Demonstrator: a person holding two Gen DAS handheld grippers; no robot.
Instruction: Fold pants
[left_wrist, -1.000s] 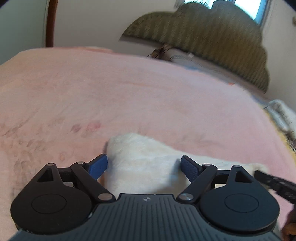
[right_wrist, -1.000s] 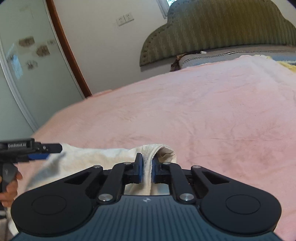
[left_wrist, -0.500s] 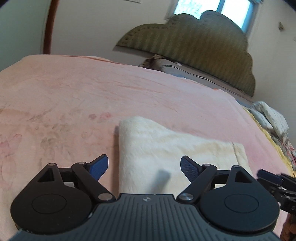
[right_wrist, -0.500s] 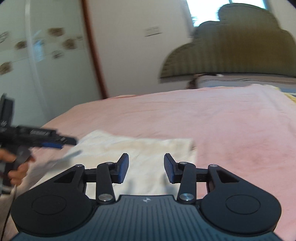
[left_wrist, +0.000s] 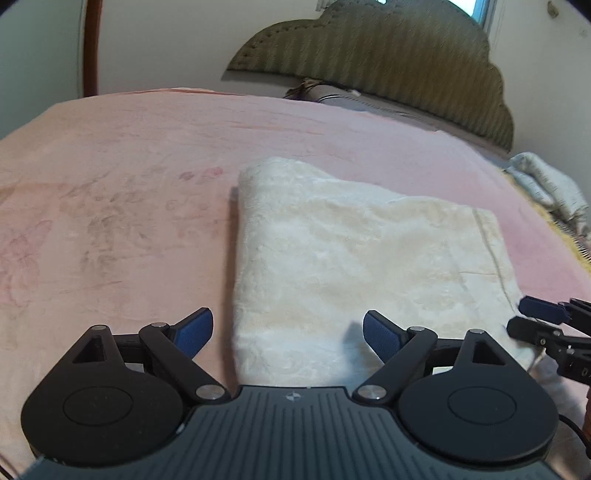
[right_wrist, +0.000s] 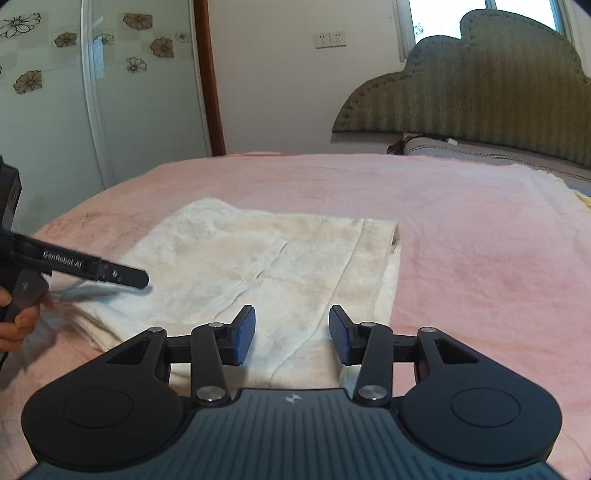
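Having released the pants (right_wrist: 258, 273), right gripper (right_wrist: 291, 334) and left gripper (left_wrist: 288, 332) now gape wide

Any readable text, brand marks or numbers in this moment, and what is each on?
"GenRobot.AI": white lettering along the black arm of the left tongs, seen from the right wrist view.
Partial white letters on the right tongs at the left view's edge: cut off, unreadable.
Small white emblem on each camera housing: a symbol, no words.
Cream pants: no text visible.
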